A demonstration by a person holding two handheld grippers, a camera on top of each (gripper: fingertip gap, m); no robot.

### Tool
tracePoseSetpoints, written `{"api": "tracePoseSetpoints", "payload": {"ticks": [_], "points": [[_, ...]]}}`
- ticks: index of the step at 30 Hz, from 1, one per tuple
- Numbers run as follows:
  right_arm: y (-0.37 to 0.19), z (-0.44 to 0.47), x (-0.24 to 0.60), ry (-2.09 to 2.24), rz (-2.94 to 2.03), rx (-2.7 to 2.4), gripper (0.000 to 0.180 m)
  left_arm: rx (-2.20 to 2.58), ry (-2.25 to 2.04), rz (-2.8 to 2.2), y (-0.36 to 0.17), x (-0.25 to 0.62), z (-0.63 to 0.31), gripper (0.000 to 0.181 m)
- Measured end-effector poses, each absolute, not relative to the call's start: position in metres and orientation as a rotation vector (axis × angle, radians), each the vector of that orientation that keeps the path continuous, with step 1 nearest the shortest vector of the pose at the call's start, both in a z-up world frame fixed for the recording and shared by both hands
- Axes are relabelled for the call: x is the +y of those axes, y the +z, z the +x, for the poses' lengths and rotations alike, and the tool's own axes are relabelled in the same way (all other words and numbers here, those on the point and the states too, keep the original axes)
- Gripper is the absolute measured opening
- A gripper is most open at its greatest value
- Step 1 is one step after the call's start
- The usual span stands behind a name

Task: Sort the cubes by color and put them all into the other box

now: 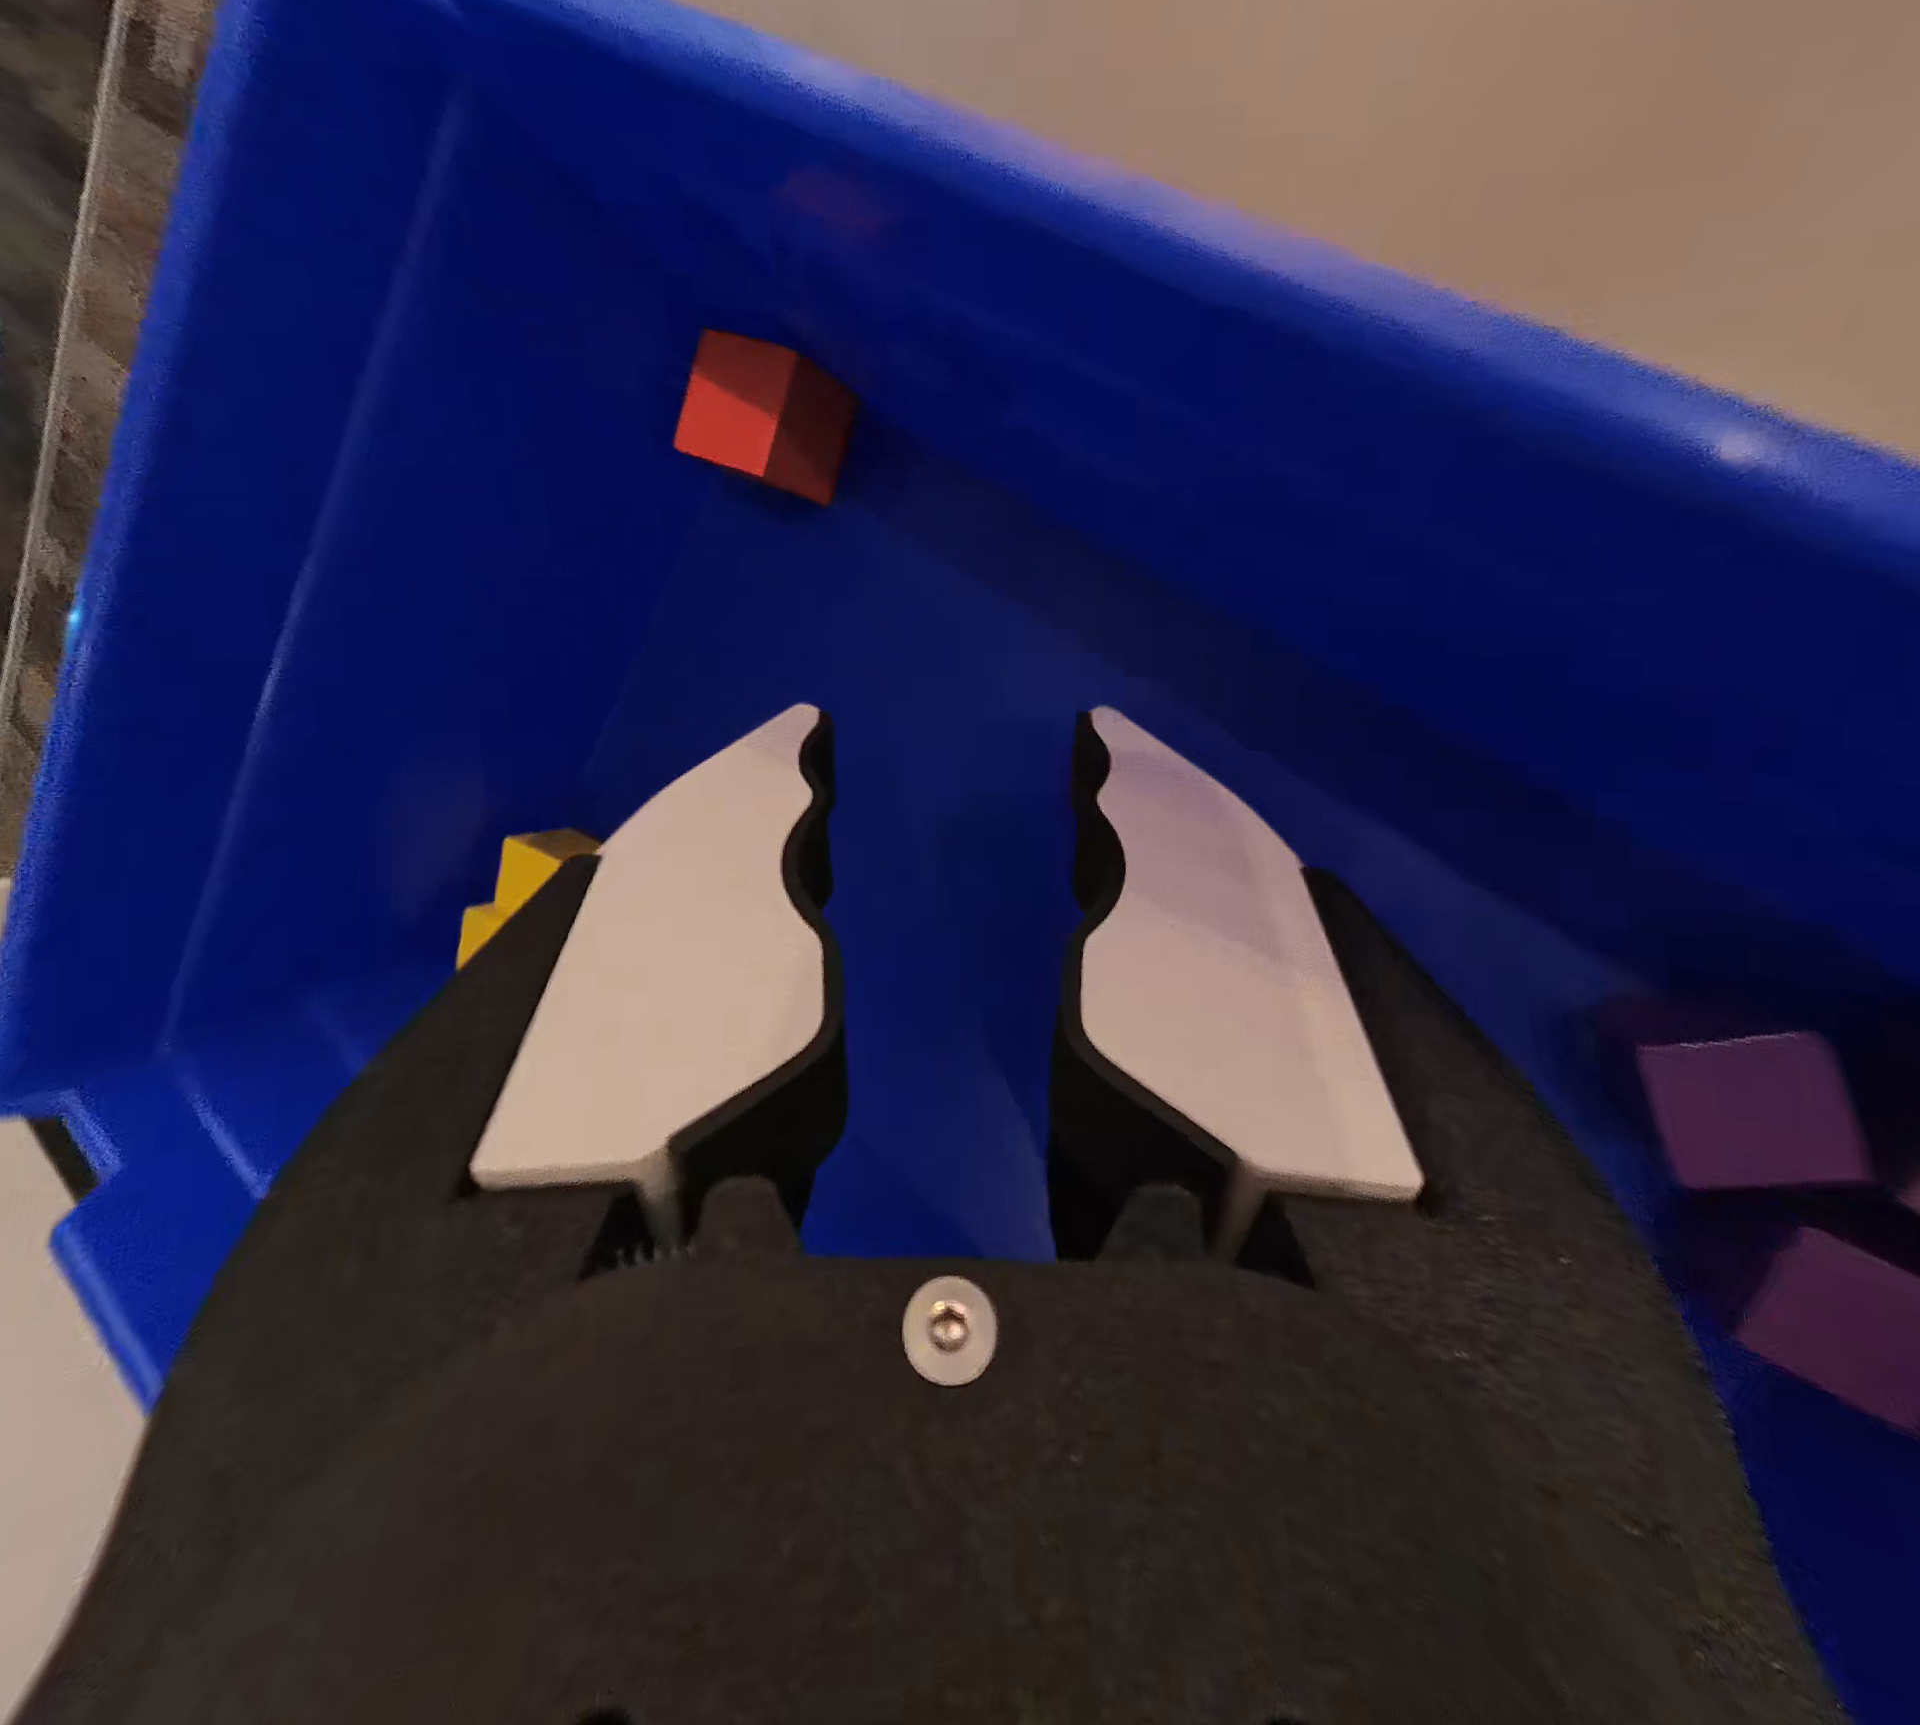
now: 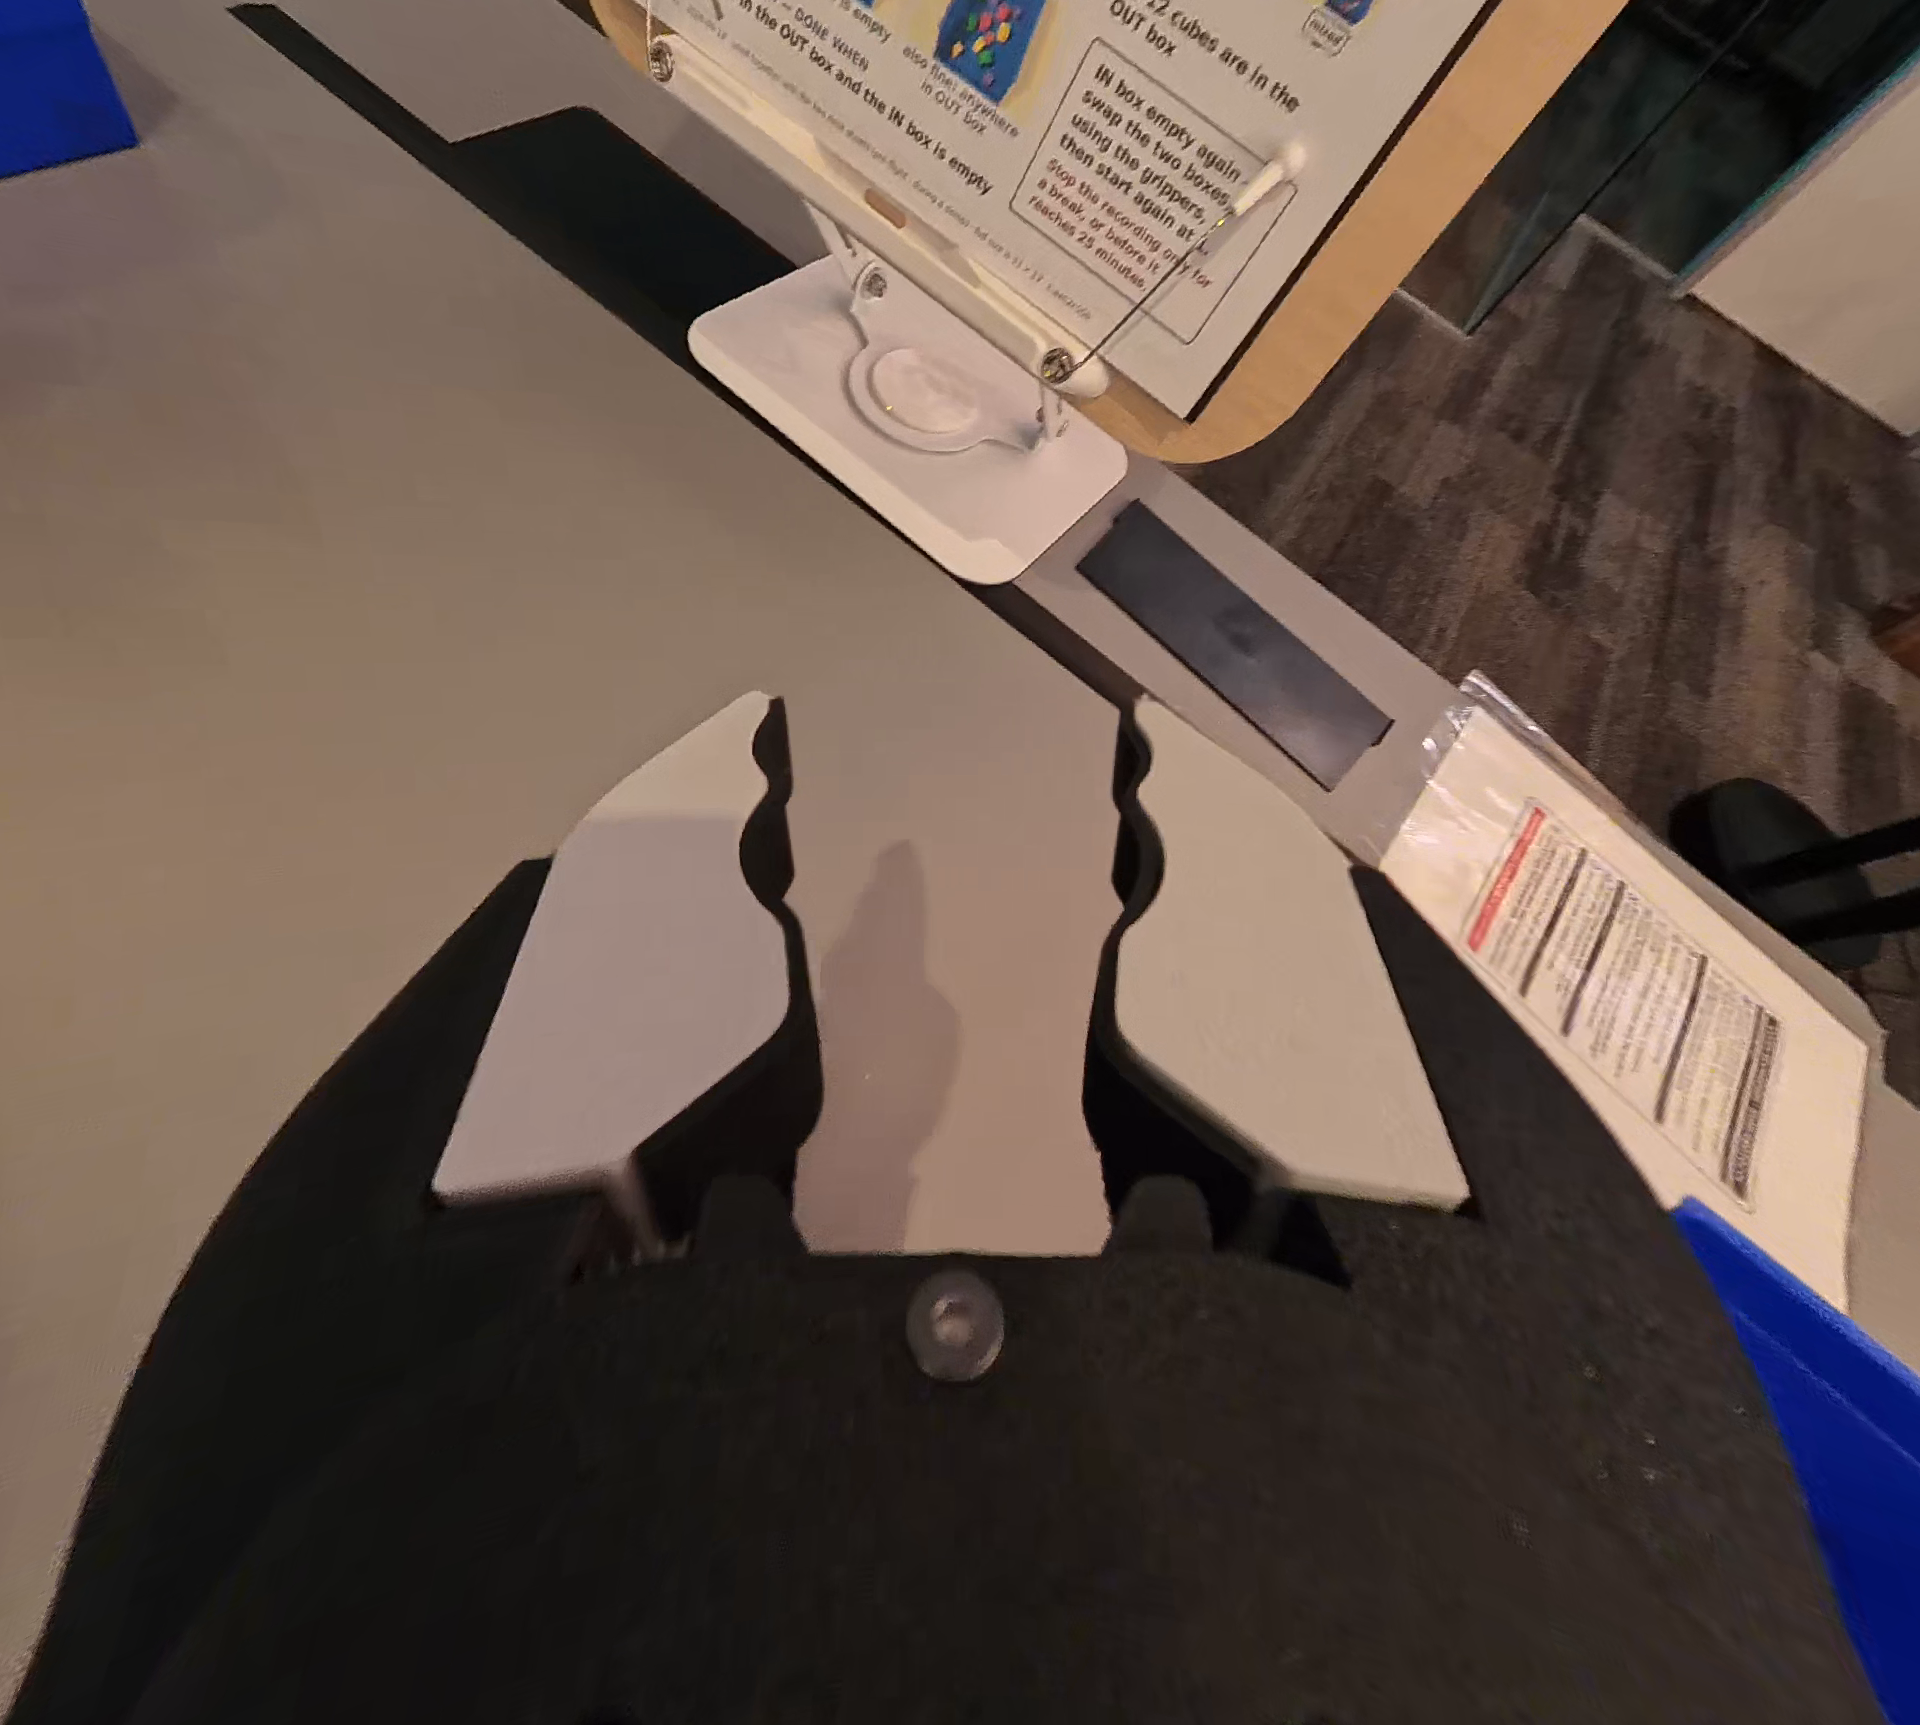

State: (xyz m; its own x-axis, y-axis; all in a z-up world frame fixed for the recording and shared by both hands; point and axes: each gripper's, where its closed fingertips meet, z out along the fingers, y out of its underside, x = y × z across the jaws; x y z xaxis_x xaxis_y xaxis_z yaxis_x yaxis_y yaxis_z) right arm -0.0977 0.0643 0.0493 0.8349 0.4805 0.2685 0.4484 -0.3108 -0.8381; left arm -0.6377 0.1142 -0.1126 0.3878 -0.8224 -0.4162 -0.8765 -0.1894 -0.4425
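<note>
In the left wrist view my left gripper [image 1: 951, 719] is open and empty, held inside a blue box [image 1: 1351, 449]. A red cube [image 1: 764, 418] lies on the box floor ahead, near the far corner, apart from the fingers. Yellow cubes [image 1: 520, 886] show partly behind the left finger. Purple cubes [image 1: 1787, 1187] lie at the right. In the right wrist view my right gripper [image 2: 951, 709] is open and empty above the bare grey table [image 2: 364, 584]. A blue box edge [image 2: 1818, 1384] shows at the lower right, another blue box corner [image 2: 52, 54] at the far left.
A white stand [image 2: 914, 418] holds a wooden board with an instruction sheet [image 2: 1039, 13] at the table's far edge. A clear bag with a printed sheet [image 2: 1621, 979] lies at the right edge. Dark slots cut into the table [image 2: 1236, 636]. Carpet floor lies beyond.
</note>
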Motion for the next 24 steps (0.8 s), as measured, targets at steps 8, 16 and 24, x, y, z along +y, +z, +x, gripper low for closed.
{"api": "tracePoseSetpoints", "payload": {"ticks": [8, 16, 24], "points": [[0.041, -0.080, 0.065, 0.016, -2.012, -0.608, 0.059, 1.423, 0.101, -1.987, -0.117, 0.159, -0.627, 0.045], [0.032, -0.083, 0.064, -0.010, -2.050, -0.637, 0.060, 1.441, 0.074, -1.878, -0.124, 0.181, -0.608, 0.046], [0.016, -0.087, 0.062, -0.010, -2.095, -0.684, 0.060, 1.415, 0.040, -1.845, -0.127, 0.191, -0.602, 0.037]]}}
